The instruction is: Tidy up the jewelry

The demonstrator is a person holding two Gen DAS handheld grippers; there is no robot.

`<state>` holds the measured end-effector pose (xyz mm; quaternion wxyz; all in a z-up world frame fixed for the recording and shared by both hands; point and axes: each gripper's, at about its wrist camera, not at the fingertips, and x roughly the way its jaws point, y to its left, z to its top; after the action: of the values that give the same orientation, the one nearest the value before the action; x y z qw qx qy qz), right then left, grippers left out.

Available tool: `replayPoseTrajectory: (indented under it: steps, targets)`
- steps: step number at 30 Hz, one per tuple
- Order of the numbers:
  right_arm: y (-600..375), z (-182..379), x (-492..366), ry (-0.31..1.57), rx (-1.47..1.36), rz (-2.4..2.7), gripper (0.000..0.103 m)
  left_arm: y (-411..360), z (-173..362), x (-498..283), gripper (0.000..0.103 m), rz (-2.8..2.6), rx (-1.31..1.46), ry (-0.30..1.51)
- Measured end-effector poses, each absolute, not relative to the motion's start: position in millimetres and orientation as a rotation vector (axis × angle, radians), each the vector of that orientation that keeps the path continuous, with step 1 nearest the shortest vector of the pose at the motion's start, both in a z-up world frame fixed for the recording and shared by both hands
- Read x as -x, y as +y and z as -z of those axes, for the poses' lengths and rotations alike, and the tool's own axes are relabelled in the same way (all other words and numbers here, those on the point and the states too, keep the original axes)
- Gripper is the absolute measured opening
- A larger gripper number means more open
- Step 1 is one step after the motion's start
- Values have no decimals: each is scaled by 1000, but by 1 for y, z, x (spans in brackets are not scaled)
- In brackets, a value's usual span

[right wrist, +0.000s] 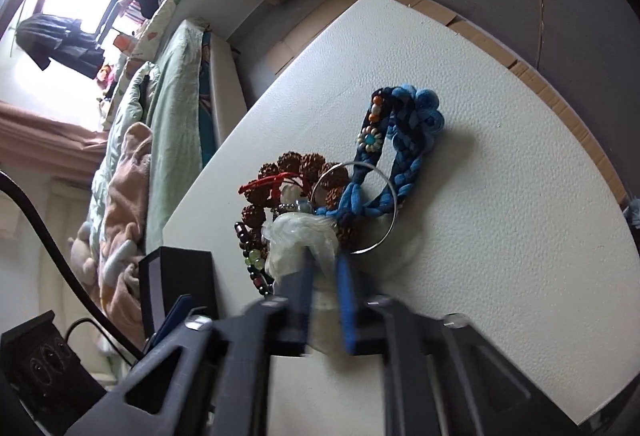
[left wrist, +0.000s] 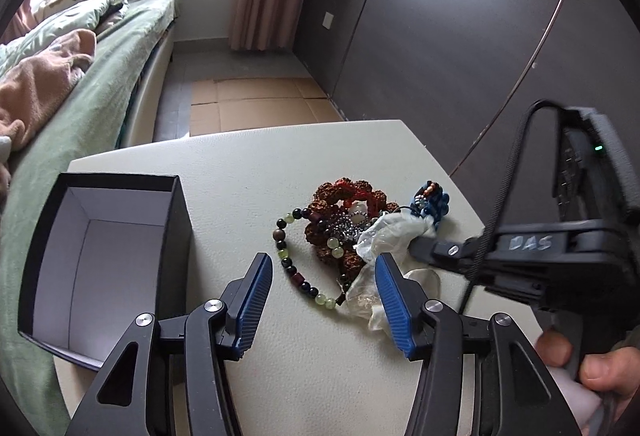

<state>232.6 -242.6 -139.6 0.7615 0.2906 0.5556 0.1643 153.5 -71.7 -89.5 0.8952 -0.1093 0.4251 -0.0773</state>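
Black box (left wrist: 120, 264) — white inside, holding nothing visible.

Bare table (left wrist: 304, 376) near the left gripper (left wrist: 324, 300) — open box (left wrist: 120, 260) blocks its left side.

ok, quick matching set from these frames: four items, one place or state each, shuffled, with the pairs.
1. black box
2. plastic bag
3. blue braided bracelet
4. left gripper

a. pinched by the right gripper
b. open, over the bead bracelet
c. empty, at the table's left edge
d. threaded by a metal ring

Pairs: 1-c, 2-a, 3-d, 4-b
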Motion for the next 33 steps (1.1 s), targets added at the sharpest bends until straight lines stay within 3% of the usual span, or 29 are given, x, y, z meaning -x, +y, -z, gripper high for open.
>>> replayPoseTrajectory:
  steps: [6,16,20,23,33]
  targets:
    - [-260,116,-229,1088,-647,-362,5,-76,94,-163,54,165,238,890]
    - [-271,96,-227,1011,-574,-291,5,-88,113,-182,25,152,238,936]
    - [-273,97,-227,1013,-568,-285,5,-86,118,-184,20,142,258,951]
    - [-271,96,-225,1006,-566,-300,5,-81,116,-182,8,150,282,956]
    - [-260,82,-214,925,-604,-375,5,-54,87,-161,8,174,345,879]
